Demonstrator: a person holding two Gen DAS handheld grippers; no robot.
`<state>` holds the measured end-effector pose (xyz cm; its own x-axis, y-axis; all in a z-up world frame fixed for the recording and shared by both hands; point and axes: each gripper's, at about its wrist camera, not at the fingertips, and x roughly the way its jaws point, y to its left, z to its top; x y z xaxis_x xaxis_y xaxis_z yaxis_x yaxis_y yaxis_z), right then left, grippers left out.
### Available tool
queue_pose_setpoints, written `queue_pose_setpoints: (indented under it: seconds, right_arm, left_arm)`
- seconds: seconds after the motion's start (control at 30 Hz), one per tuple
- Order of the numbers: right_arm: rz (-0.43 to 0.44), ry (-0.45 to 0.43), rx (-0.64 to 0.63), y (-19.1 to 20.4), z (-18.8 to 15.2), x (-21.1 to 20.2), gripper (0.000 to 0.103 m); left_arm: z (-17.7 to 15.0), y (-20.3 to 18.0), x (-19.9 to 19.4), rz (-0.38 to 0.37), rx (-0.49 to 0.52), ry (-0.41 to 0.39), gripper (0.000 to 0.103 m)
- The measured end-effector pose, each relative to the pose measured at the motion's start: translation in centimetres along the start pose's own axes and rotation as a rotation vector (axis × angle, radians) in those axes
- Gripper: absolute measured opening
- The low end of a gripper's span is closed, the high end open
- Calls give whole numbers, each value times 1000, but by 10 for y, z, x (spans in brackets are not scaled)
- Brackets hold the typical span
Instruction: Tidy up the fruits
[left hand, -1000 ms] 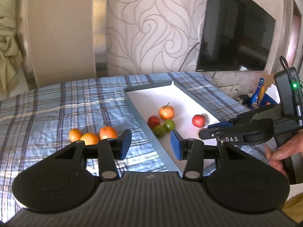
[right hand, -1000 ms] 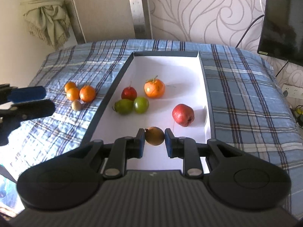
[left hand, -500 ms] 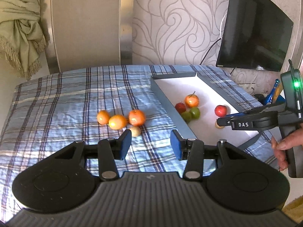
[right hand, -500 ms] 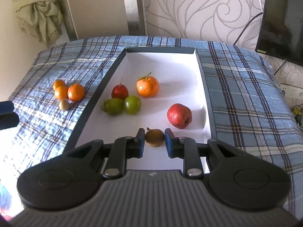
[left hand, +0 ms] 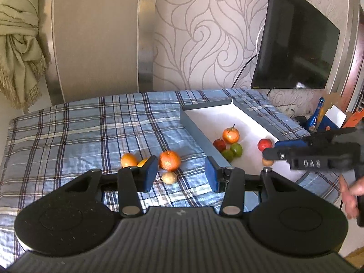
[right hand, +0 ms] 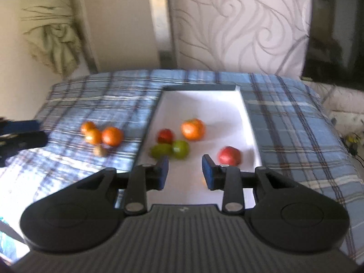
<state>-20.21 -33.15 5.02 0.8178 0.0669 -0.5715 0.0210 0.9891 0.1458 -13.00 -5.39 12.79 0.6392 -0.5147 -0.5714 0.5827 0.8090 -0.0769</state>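
A white tray [left hand: 248, 118] with grey walls lies on the plaid cloth. It holds an orange [left hand: 231, 135], a red fruit [left hand: 219, 144], two green fruits [left hand: 236, 149], a red apple [left hand: 264, 144] and a small brown fruit [left hand: 267, 162]. Three oranges [left hand: 169, 160] and a small tan fruit [left hand: 169, 178] lie on the cloth left of the tray. My left gripper [left hand: 180, 174] is open above them. My right gripper [right hand: 185, 173] is open and empty over the tray's near end; it also shows in the left wrist view [left hand: 273, 151] just above the brown fruit.
A plaid blue cloth [left hand: 79, 132] covers the table. A dark TV [left hand: 295, 43] hangs at the back right. Blue bottles and clutter [left hand: 318, 118] stand beyond the table's right edge. A curtain [left hand: 20, 45] hangs at the far left.
My right gripper has opened, let go of the small brown fruit in the tray and lifted back. My left gripper has swung left, toward the oranges on the cloth.
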Motion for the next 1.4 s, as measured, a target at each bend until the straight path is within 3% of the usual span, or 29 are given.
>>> queue_pose_setpoints:
  seconds: [0.2, 0.47, 0.87, 1.13, 1.4]
  right_arm:
    - [64, 39, -81, 47, -3, 10, 35]
    - [106, 66, -102, 86, -3, 20, 35]
    - [88, 87, -115, 104, -1, 34, 35]
    - [88, 108, -112, 116, -1, 69, 35]
    - [27, 129, -106, 117, 1, 108, 35]
  left_arm:
    - [-6, 21, -5, -9, 3, -3, 51]
    - [-15, 58, -13, 40, -11, -8, 51]
    - [-22, 104, -26, 109, -53, -32, 54]
    - [-36, 132, -47, 164, -77, -21, 55]
    - [-54, 159, -70, 241, -124, 1, 55]
